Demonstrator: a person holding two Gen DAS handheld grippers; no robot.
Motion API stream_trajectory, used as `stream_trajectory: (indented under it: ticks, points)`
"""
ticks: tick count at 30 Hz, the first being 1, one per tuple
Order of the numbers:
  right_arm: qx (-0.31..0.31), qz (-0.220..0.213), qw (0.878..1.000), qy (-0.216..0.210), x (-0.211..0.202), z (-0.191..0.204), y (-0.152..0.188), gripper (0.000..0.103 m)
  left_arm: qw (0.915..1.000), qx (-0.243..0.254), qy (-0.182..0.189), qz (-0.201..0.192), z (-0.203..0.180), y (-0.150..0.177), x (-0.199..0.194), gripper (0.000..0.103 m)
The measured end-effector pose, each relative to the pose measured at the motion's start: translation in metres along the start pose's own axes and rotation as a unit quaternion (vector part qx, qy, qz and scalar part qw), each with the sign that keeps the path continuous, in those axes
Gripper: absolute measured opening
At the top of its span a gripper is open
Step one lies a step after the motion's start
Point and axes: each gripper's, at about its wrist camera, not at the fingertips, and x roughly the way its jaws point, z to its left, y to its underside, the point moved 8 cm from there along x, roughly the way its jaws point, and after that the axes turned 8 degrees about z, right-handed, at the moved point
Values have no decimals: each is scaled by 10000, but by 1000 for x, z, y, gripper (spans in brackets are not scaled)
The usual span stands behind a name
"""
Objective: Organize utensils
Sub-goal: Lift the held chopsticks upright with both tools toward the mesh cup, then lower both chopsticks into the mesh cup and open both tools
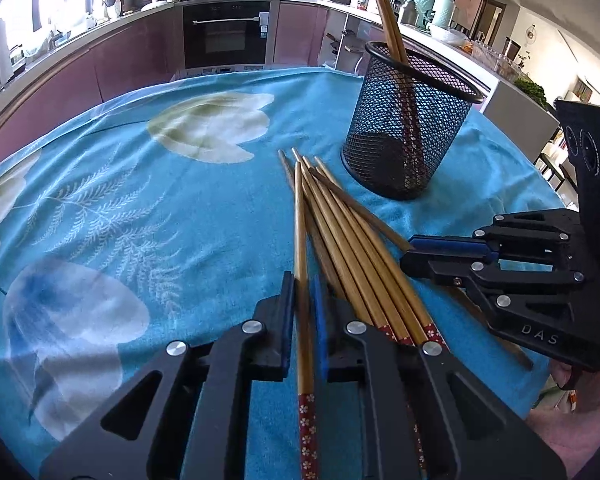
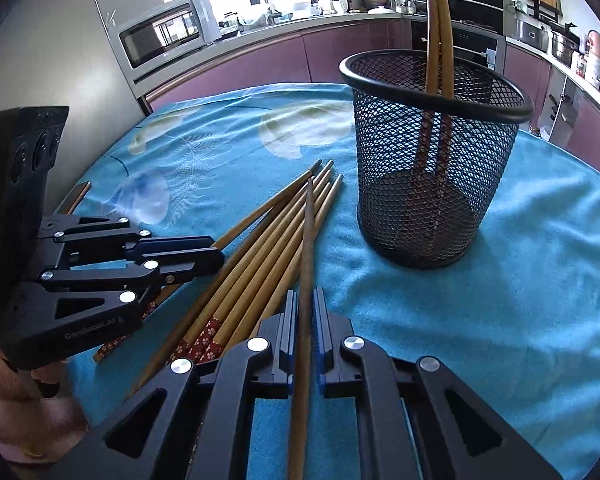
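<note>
A pile of wooden chopsticks [image 1: 352, 240] with red flowered ends lies on the blue cloth; it also shows in the right wrist view [image 2: 260, 248]. A black mesh cup [image 1: 412, 120] stands behind it with two chopsticks [image 1: 384, 4] inside; it shows in the right wrist view too [image 2: 436, 160]. My left gripper [image 1: 303, 300] is shut on one chopstick [image 1: 301, 220] at the pile's left edge. My right gripper [image 2: 305, 312] is shut on another chopstick [image 2: 307, 232] and shows from the side in the left wrist view [image 1: 410, 254].
The table is covered by a blue flowered cloth [image 1: 140, 184]. Kitchen counters, an oven [image 1: 228, 32] and a microwave [image 2: 160, 36] lie beyond the table's far edge.
</note>
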Motion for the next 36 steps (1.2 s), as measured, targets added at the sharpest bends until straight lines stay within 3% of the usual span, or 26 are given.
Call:
stream_trajectory:
  ticks: [9,25,36]
  points:
    - [-33,-545,9979,-334,-38,5,-5,6,9994,-102,160,-272,-2,-5,-25,8]
    - [175,-1656,9839,-653,-116,-11,-29,6,9869,158,826,-1374,-25,-35,-134,8]
    - [72,-2261,9728,-494,-160,-26,-63,6,9781,146,924,-1859,-38,-75,-166,8]
